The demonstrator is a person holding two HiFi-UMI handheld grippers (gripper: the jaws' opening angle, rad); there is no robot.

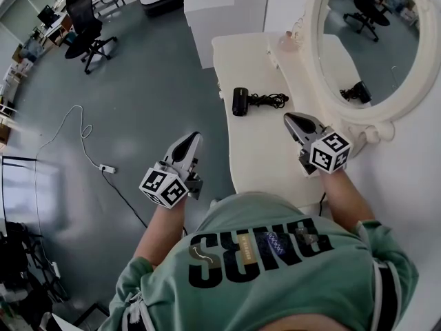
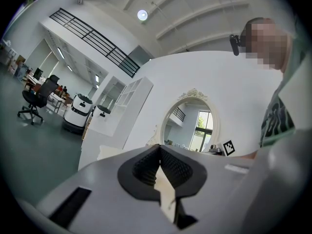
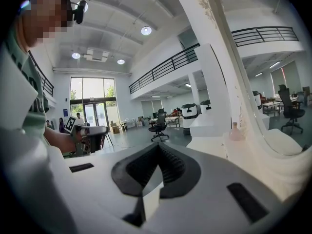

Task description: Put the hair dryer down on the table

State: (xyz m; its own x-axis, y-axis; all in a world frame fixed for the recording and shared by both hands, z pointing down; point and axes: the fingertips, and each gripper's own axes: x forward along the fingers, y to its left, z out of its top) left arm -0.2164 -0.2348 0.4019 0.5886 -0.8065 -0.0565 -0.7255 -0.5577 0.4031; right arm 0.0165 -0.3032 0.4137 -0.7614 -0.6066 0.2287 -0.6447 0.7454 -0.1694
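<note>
The black hair dryer (image 1: 240, 101) lies on the white vanity table (image 1: 262, 154), its coiled cord (image 1: 270, 101) beside it on the right. My right gripper (image 1: 290, 118) hovers over the table just right of the cord, shut and empty, pointing up and level in its own view (image 3: 158, 146). Left of the table's edge, my left gripper (image 1: 193, 137) hangs over the floor, shut with nothing in it (image 2: 160, 148). Neither gripper touches the dryer.
An oval framed mirror (image 1: 375, 40) stands at the table's right side and reflects the dryer. A small pink bottle (image 1: 287, 43) sits at the far end. White cabinets (image 1: 213, 9), an office chair (image 1: 86, 26) and a power strip with cable (image 1: 105, 167) are on the floor.
</note>
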